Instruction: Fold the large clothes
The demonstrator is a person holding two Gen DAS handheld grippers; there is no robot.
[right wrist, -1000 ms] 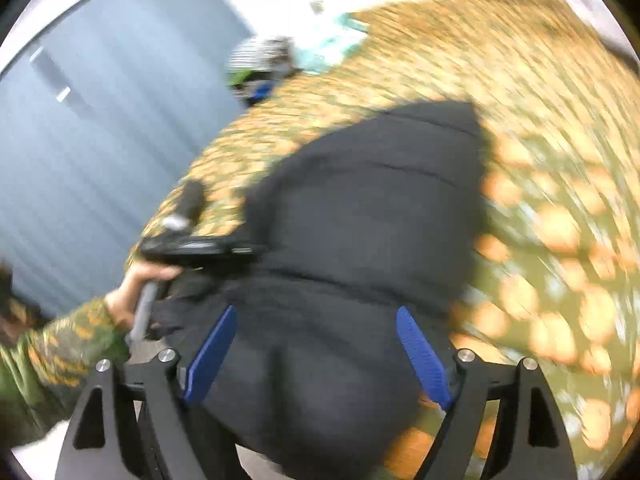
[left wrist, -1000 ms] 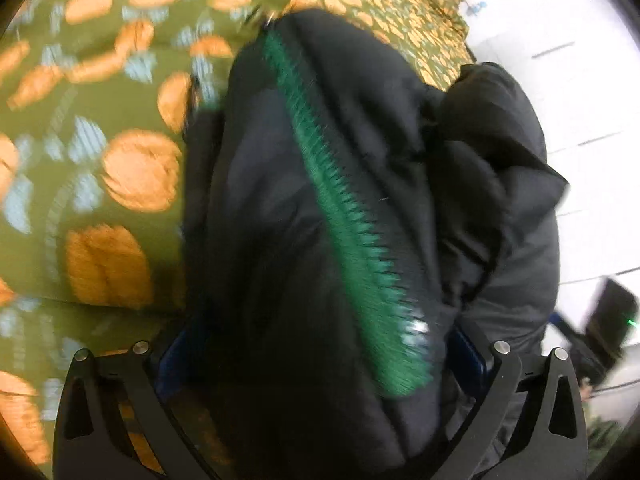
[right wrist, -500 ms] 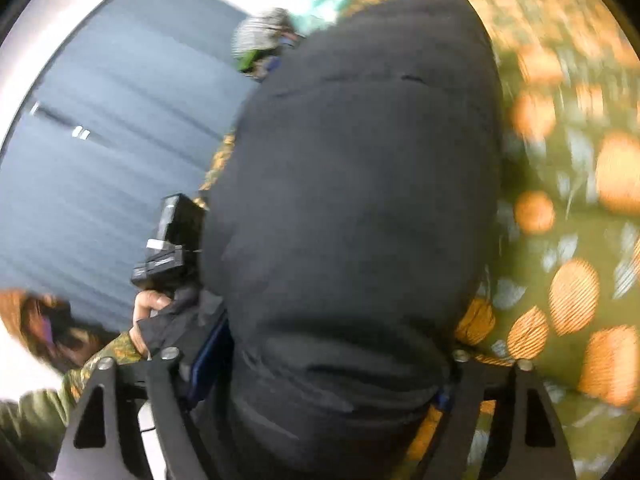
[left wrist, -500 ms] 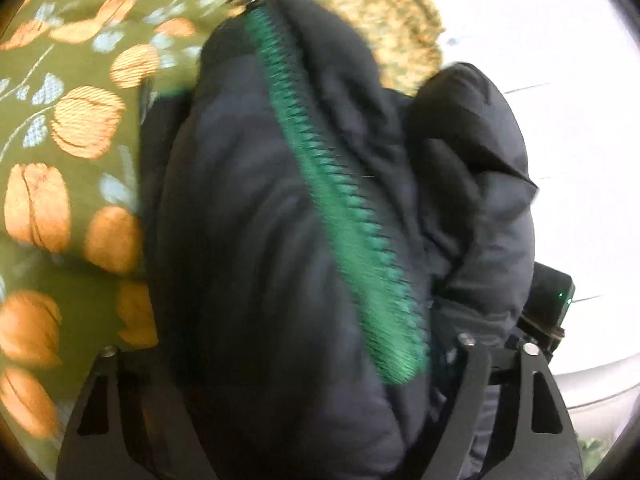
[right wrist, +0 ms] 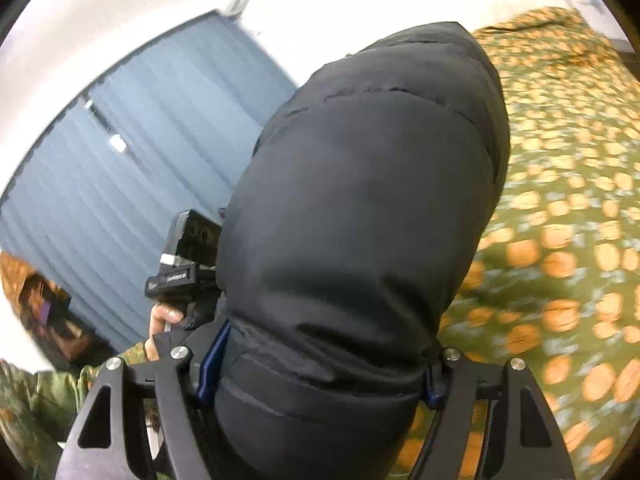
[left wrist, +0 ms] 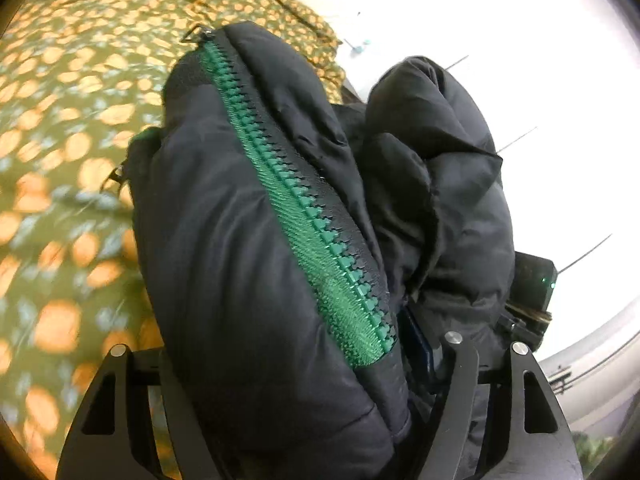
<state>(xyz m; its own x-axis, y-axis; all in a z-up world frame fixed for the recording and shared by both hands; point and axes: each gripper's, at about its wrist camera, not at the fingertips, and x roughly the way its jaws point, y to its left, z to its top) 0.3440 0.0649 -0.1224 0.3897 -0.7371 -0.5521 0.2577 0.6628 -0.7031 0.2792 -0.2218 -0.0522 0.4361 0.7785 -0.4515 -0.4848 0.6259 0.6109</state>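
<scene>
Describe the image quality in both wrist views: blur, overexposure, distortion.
Left wrist view: the black jacket and green zipper are fairly sharp, the floral bedspread is motion-smeared, the white area at upper right is blown out. Right wrist view: bedspread blurred, upper wall overexposed, blue curtain bowed by the fisheye.

My bed's got this olive bedspread covered in orange blobs and pale leaves. Blue-grey vertical blinds hang off to one side, under a white wall.

White lettering on black camera mount, perhaps brand, too blurred.
</scene>
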